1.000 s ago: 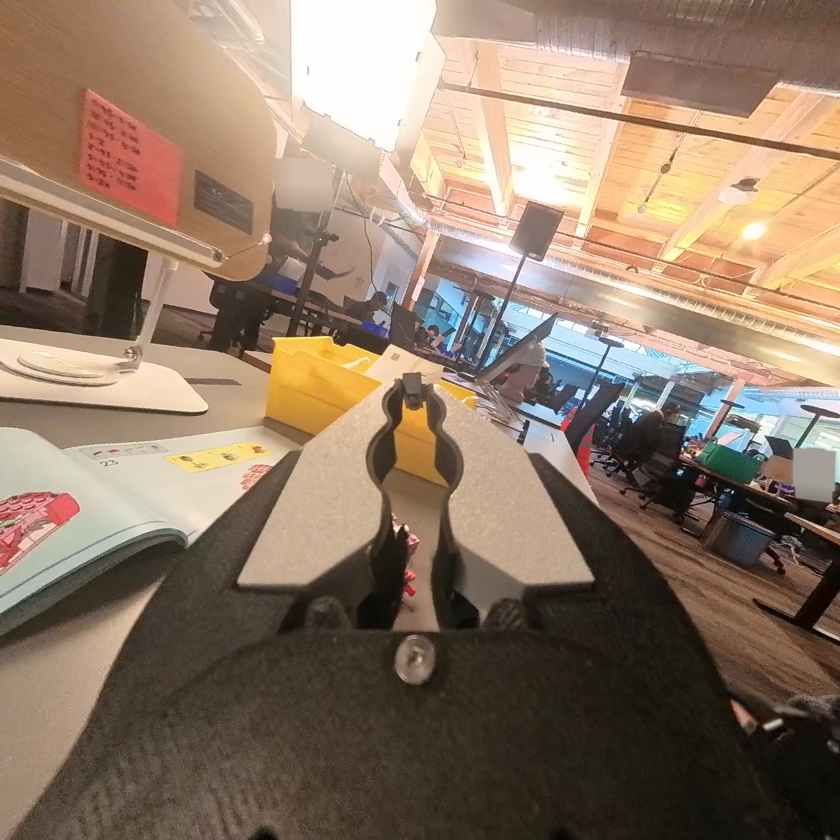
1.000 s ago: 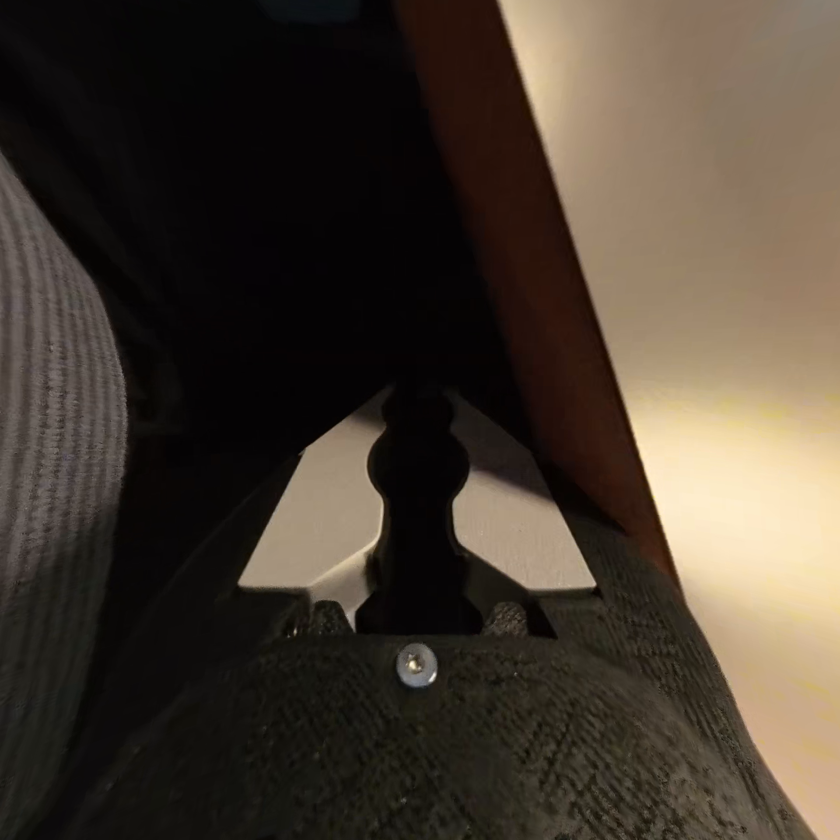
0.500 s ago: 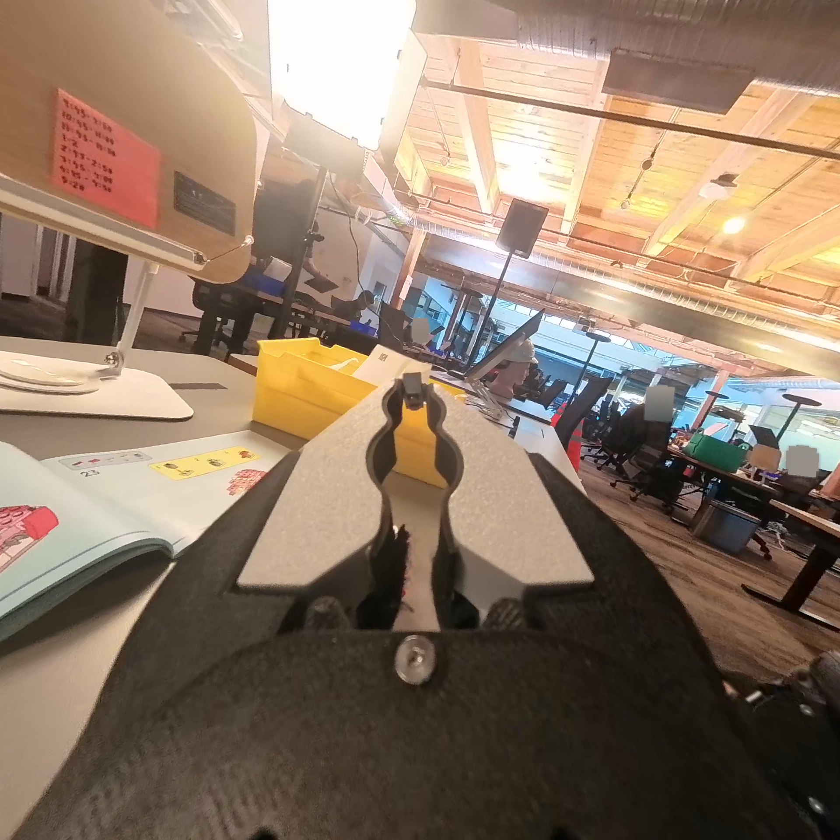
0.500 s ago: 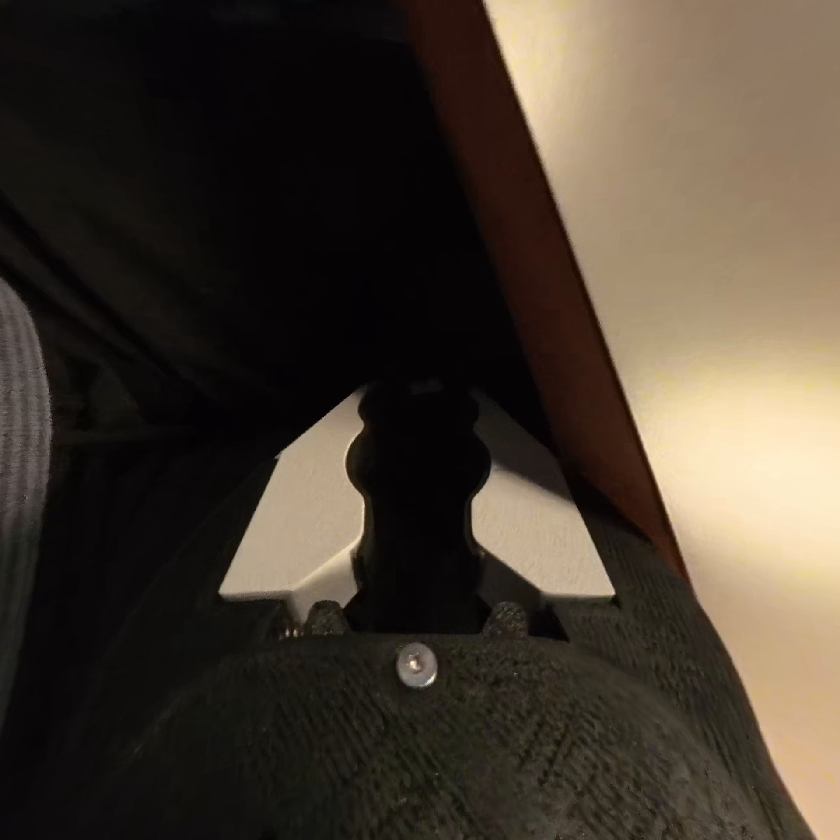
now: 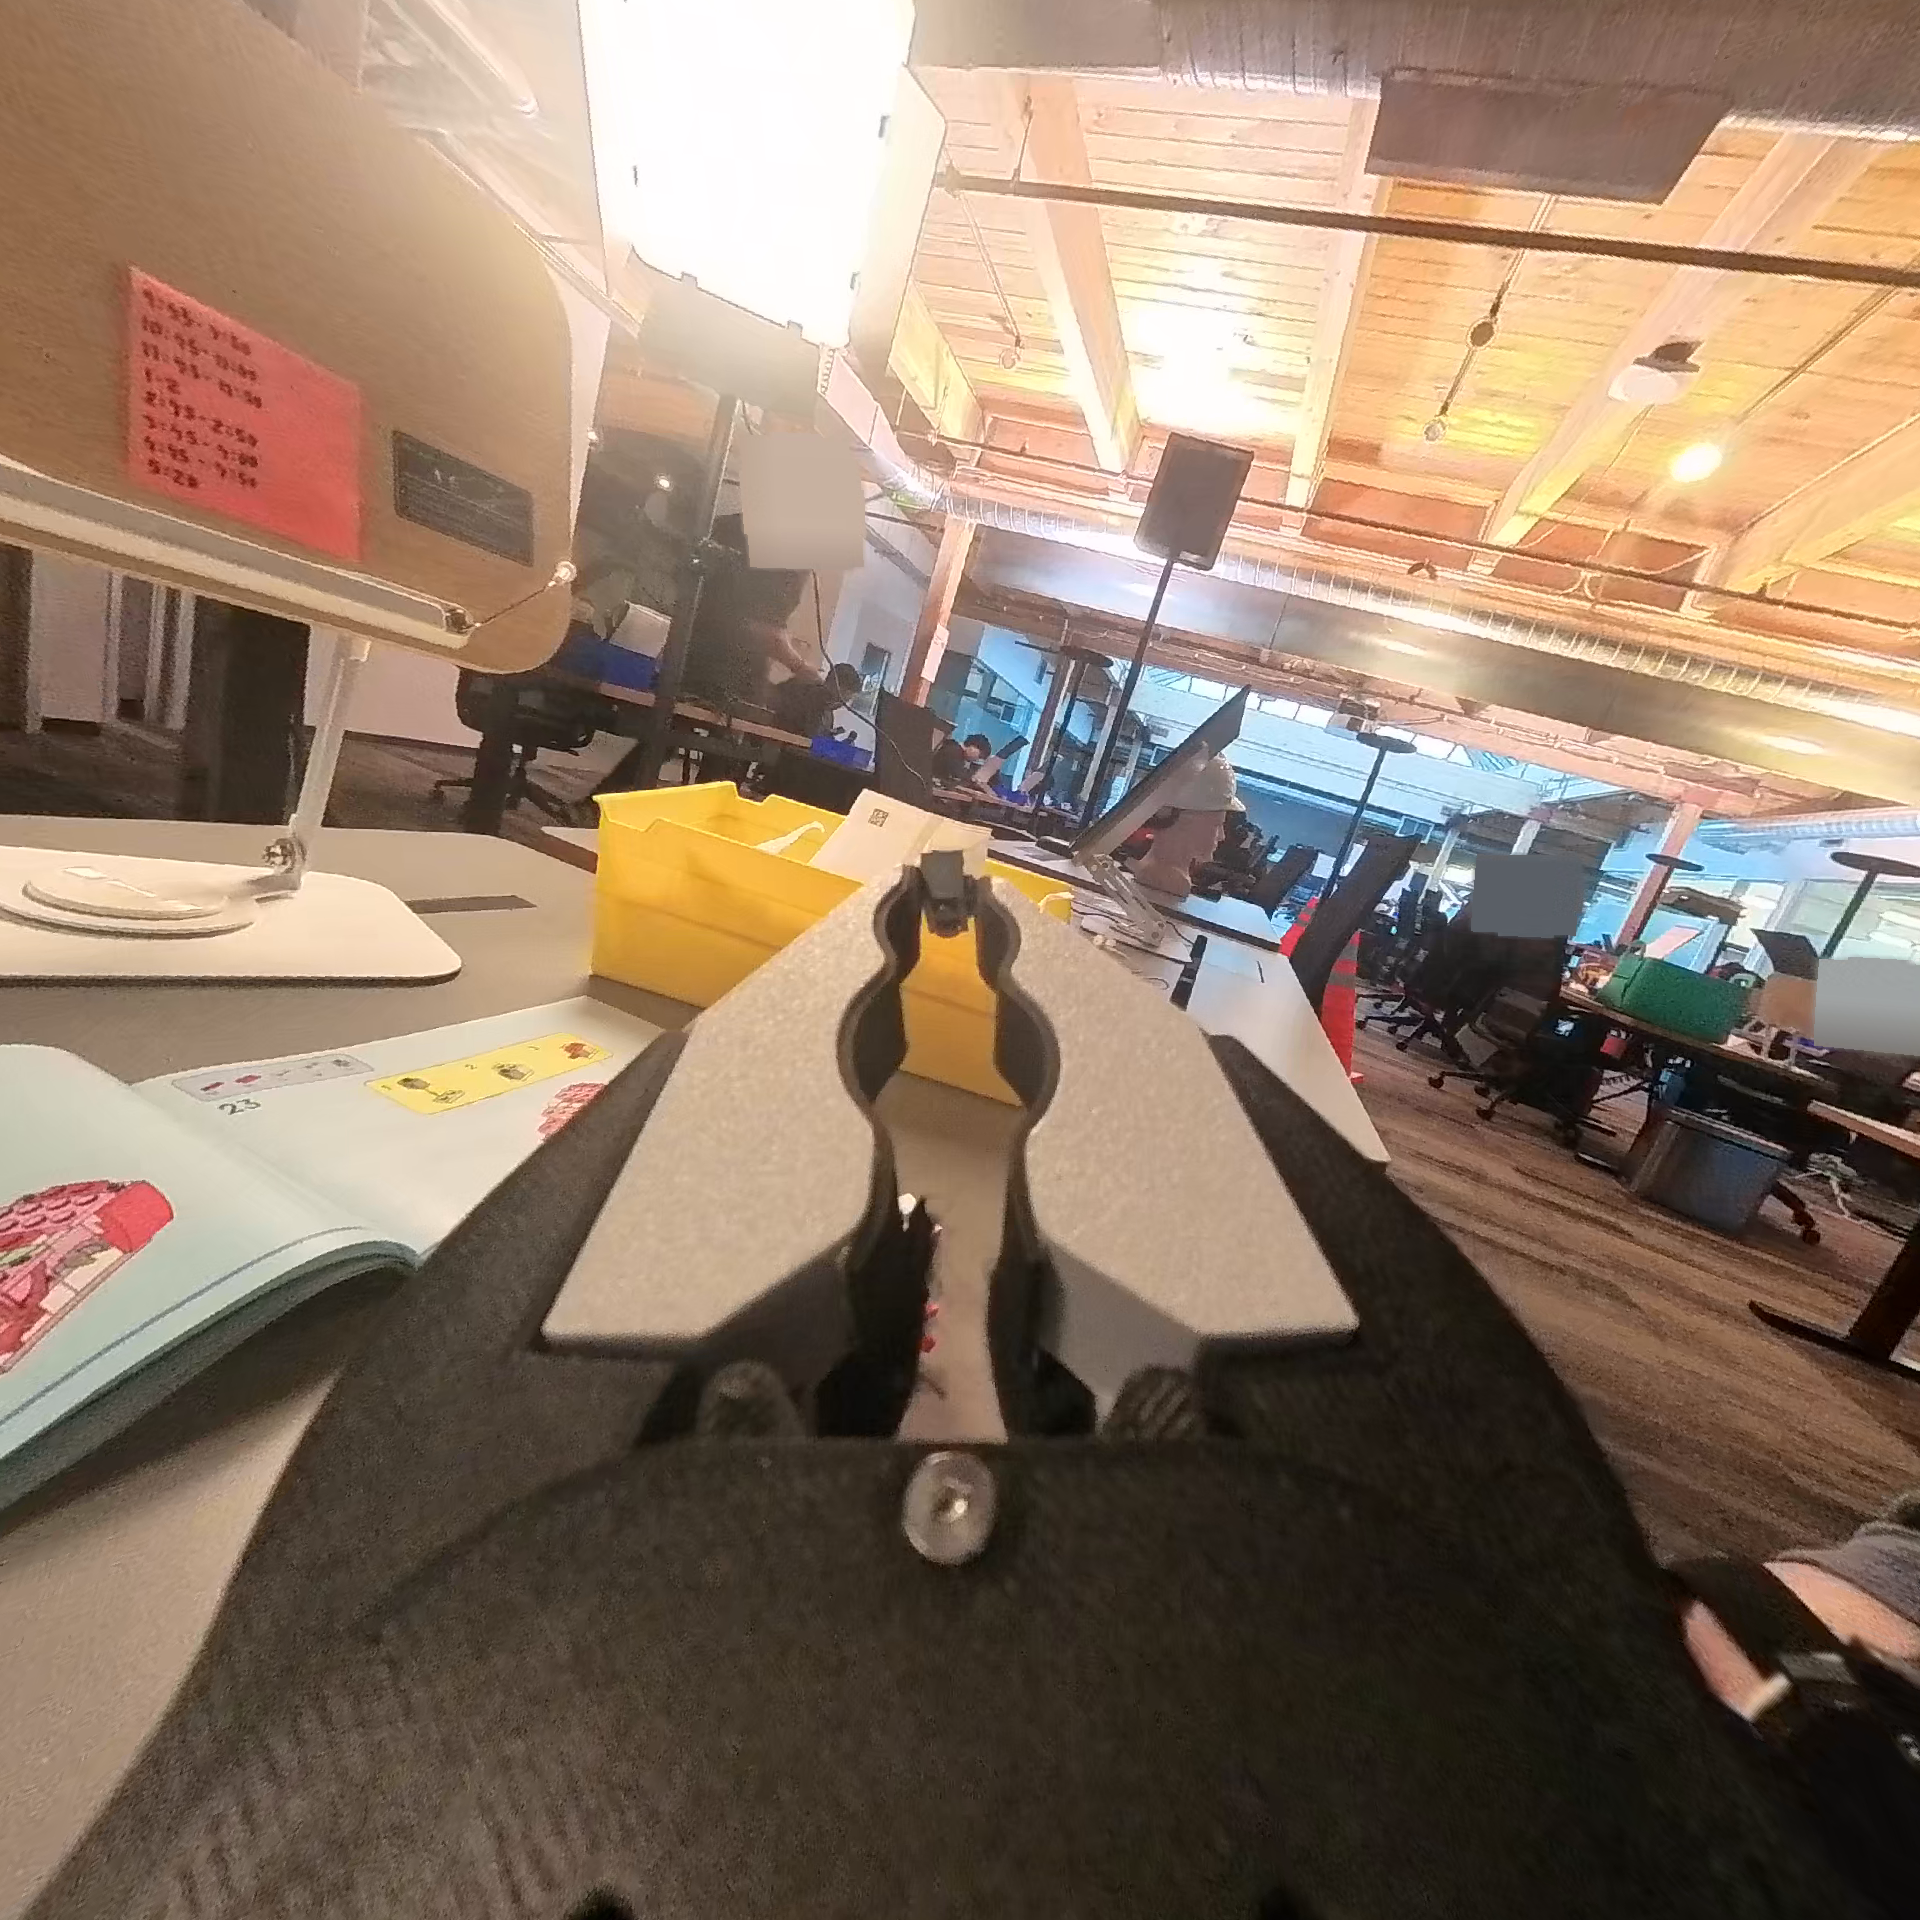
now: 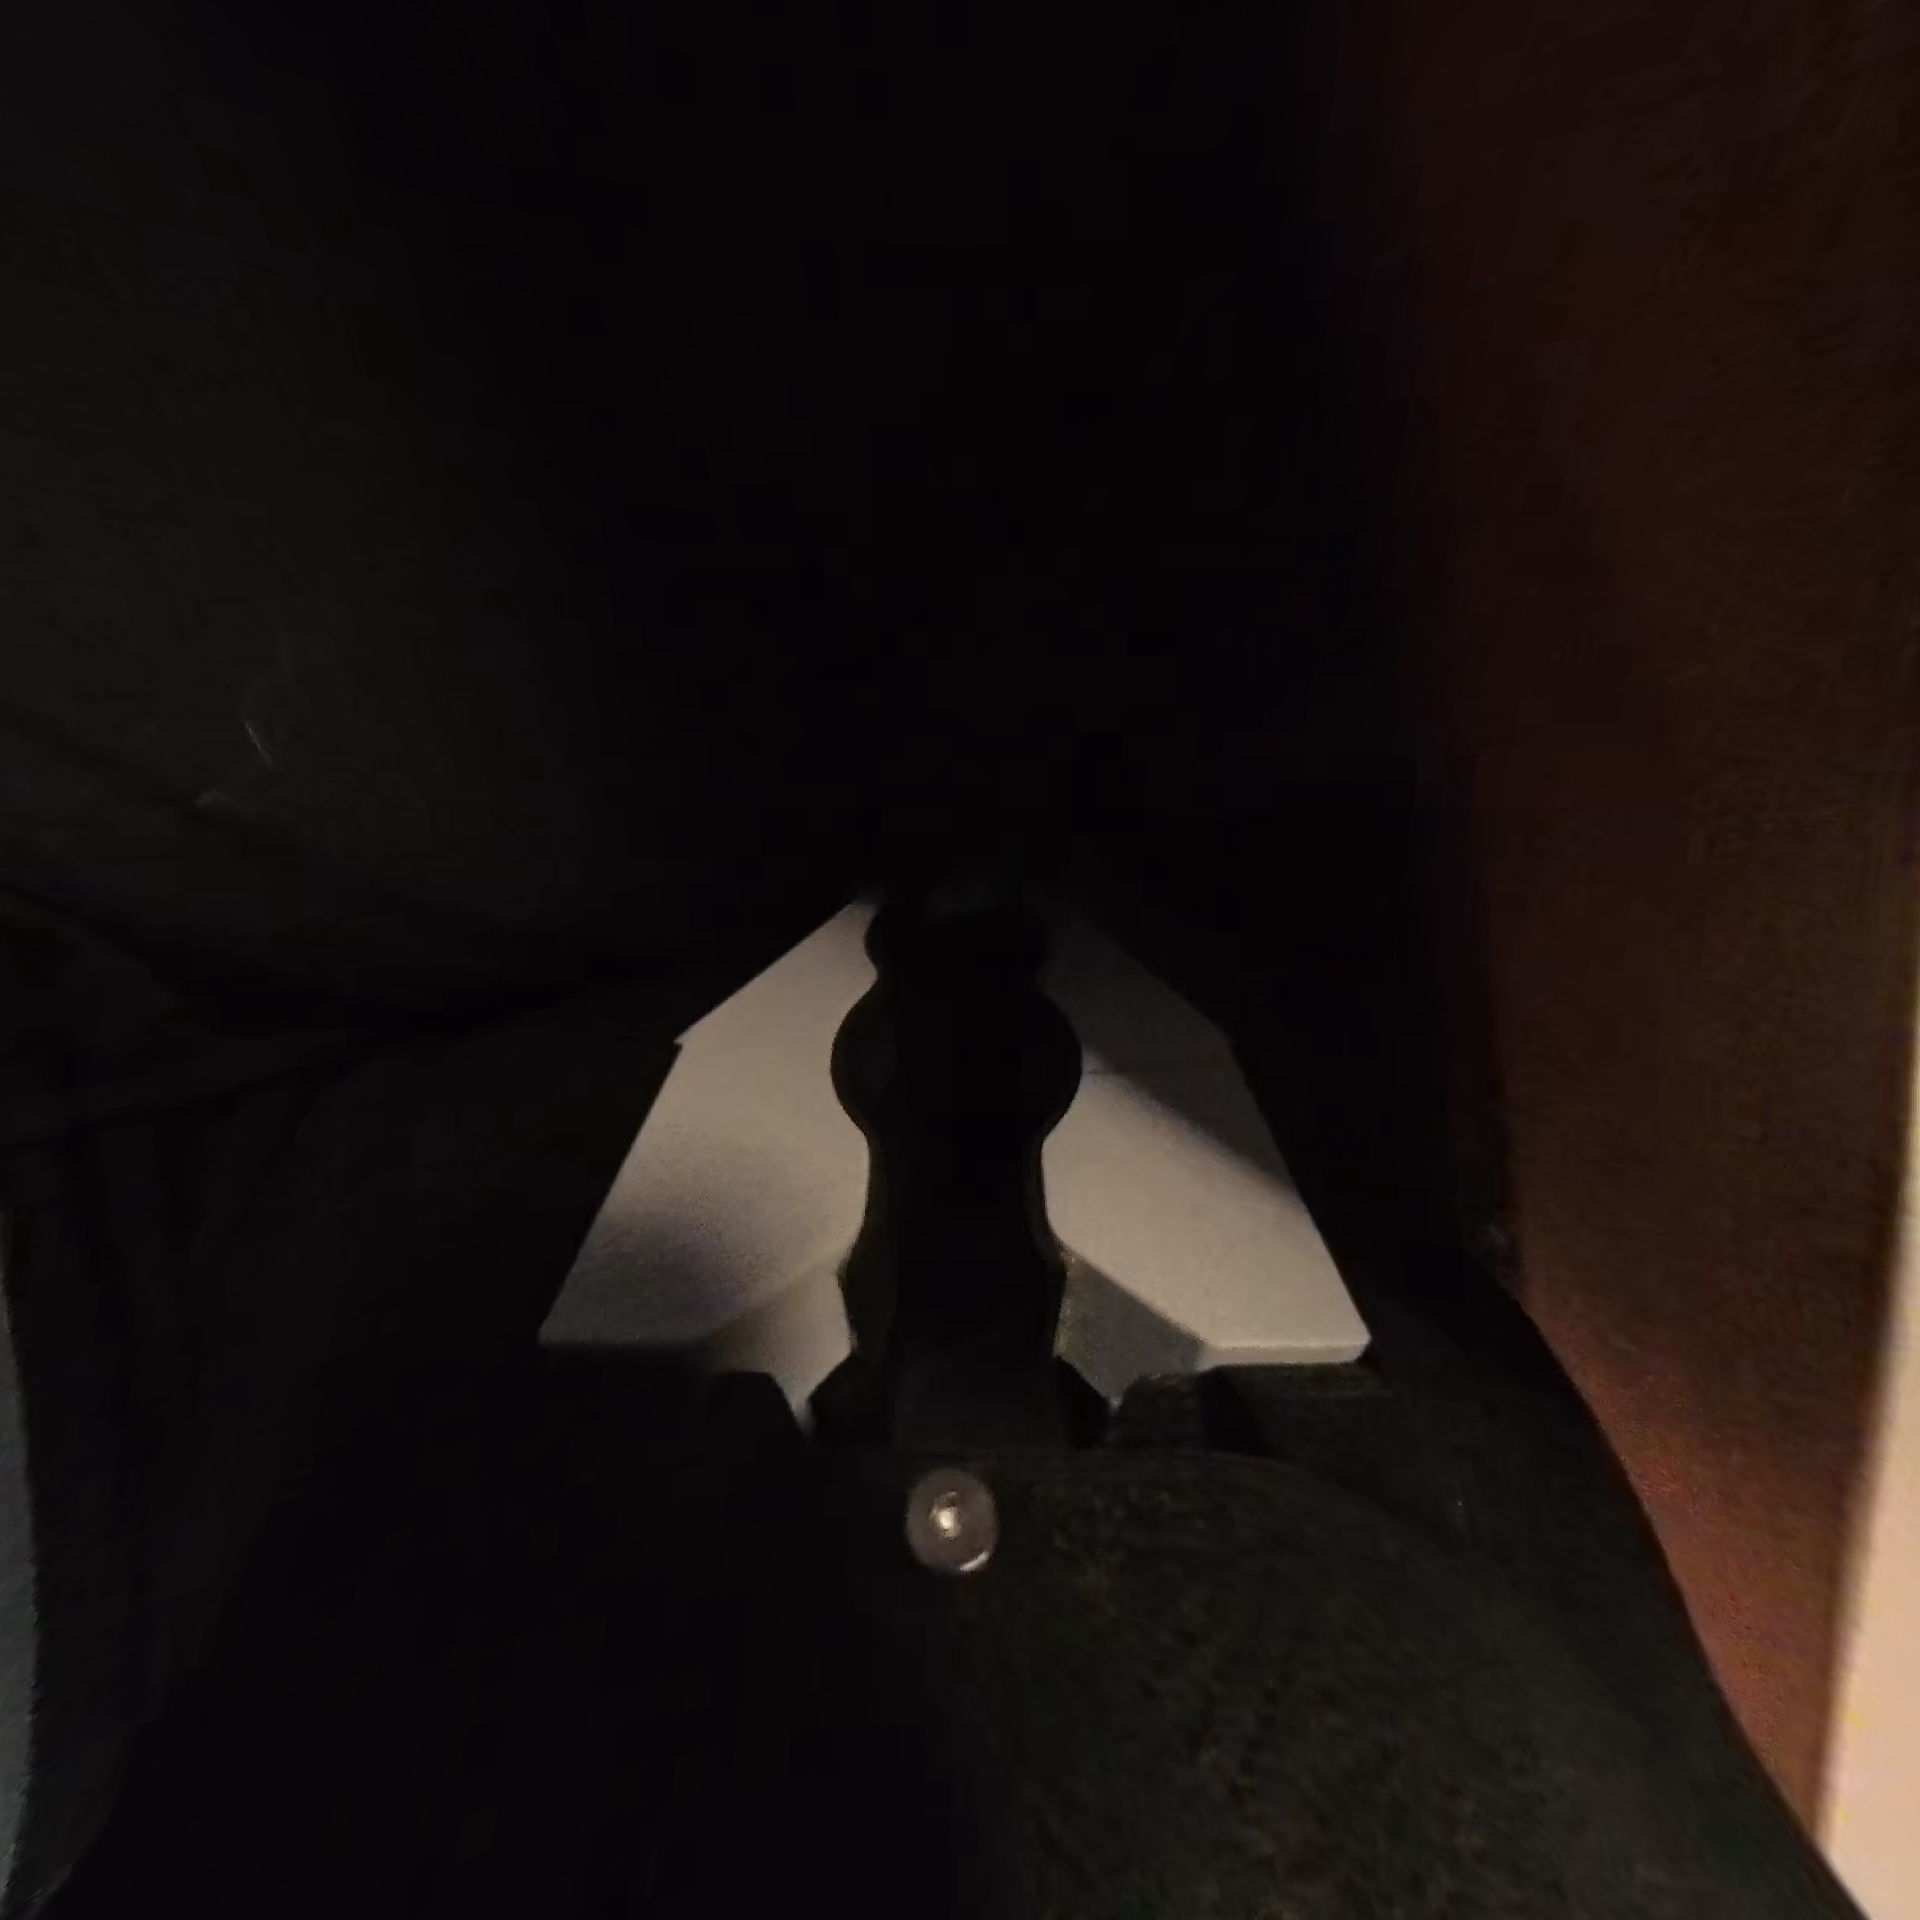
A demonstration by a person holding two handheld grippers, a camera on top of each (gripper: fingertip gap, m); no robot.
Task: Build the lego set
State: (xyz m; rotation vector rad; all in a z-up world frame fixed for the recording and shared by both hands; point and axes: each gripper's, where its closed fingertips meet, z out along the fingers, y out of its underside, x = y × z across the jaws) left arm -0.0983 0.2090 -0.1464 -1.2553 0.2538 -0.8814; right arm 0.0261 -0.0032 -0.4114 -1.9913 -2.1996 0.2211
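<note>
Our left gripper pinches a small dark grey piece at its fingertips above the grey table, with a yellow bin just behind, an open instruction booklet to the left, and a white lamp base beyond.

- Yellow bin on a grey table.
- Pale blue booklet with pink-and-red drawings (one yellow strip).
- Red note on a tan board.
- Grey small piece between speckled grey fingers.
- Reddish-brown surface beside darkness.
</note>
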